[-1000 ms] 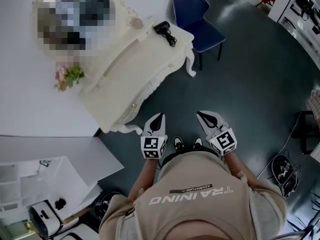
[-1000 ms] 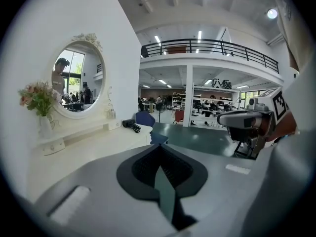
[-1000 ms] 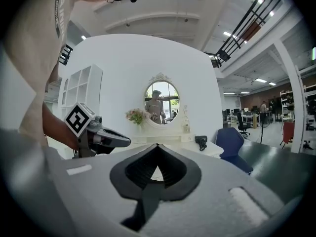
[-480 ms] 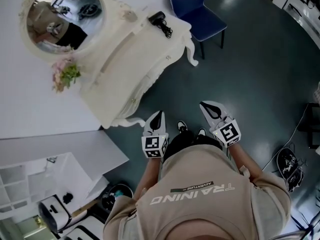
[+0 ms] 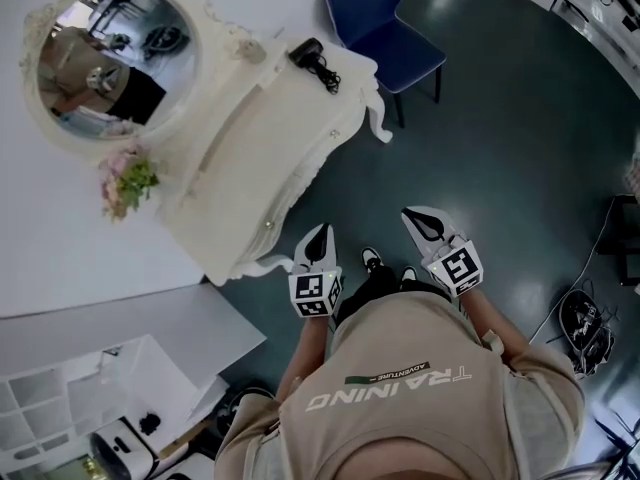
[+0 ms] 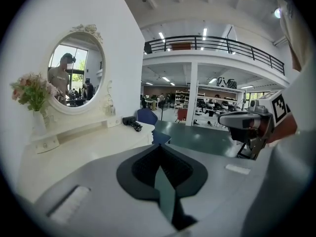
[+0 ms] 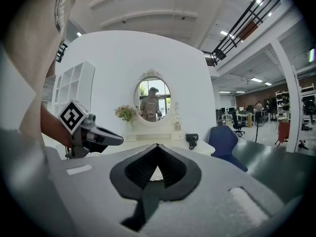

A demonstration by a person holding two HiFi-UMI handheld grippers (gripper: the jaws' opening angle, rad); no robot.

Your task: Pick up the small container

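Note:
A white dressing table (image 5: 262,158) with an oval mirror (image 5: 105,63) stands ahead and to my left across the dark floor. On its back ledge beside the mirror stands a small pale container (image 7: 176,124), also seen in the left gripper view (image 6: 111,110); it is too small to describe. My left gripper (image 5: 322,230) (image 6: 159,146) and right gripper (image 5: 410,213) (image 7: 157,145) are held side by side in front of the person's waist, both shut with nothing in them. Both are well short of the table.
A black hair dryer (image 5: 315,60) lies at the table's far end, and a vase of flowers (image 5: 125,180) at its near end. A blue chair (image 5: 385,33) stands beyond the table. White shelves (image 5: 60,408) are at lower left, cables (image 5: 585,328) on the floor at right.
The head view has swung a little, so the mirror and table sit lower and further left in the picture. Both grippers stay shut in front of the body, shifted slightly right.

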